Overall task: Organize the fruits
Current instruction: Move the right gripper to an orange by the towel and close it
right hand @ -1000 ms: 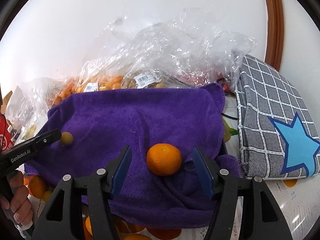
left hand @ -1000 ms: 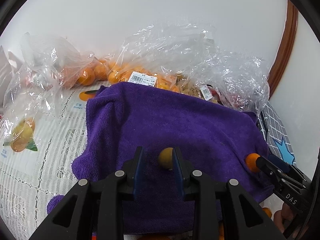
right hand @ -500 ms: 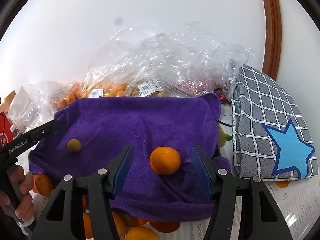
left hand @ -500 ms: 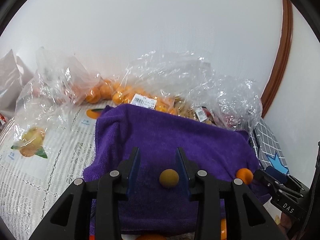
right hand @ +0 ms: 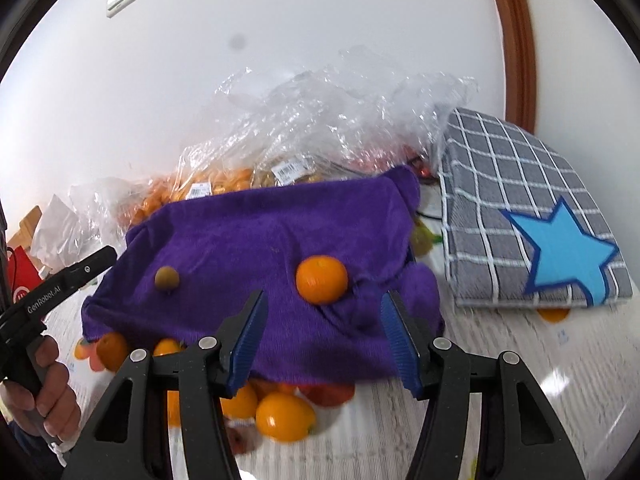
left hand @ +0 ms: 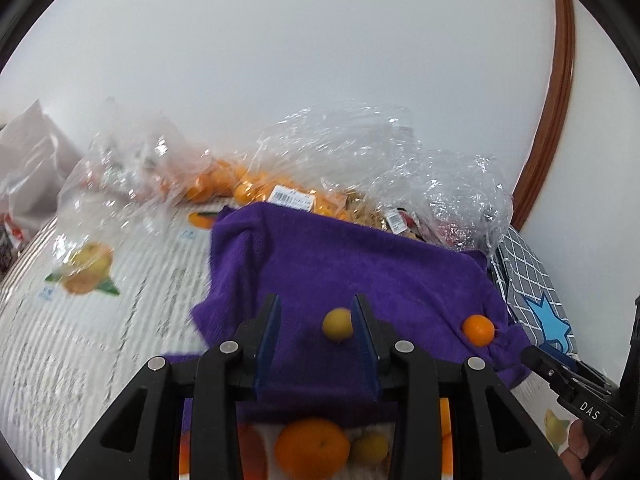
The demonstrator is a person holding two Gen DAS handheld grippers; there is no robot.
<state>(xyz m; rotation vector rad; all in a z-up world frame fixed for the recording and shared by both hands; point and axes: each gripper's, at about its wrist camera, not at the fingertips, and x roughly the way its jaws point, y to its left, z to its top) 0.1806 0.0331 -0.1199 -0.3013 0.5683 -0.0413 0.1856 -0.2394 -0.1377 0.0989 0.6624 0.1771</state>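
Note:
A purple towel [left hand: 360, 276] [right hand: 256, 240] covers a raised pile. A small yellow-green fruit [left hand: 337, 323] [right hand: 167, 278] lies on it, and an orange [left hand: 477, 330] [right hand: 321, 279] lies further right. My left gripper [left hand: 316, 332] is open and empty, pulled back, with the small fruit seen between its fingers, close to the right one. My right gripper [right hand: 322, 332] is open and empty, just short of the orange. Several loose oranges [right hand: 284, 416] [left hand: 312, 448] lie at the towel's front edge.
Clear plastic bags of oranges [left hand: 224, 180] [right hand: 224, 184] and other fruit stand behind the towel against the white wall. A grey checked cushion with a blue star [right hand: 532, 220] lies at the right. A fruit-print tablecloth [left hand: 80, 320] covers the table.
The left gripper has opened, let go of the small fruit on the towel and drawn back and up. The right gripper has also drawn back from the orange, which stays on the towel.

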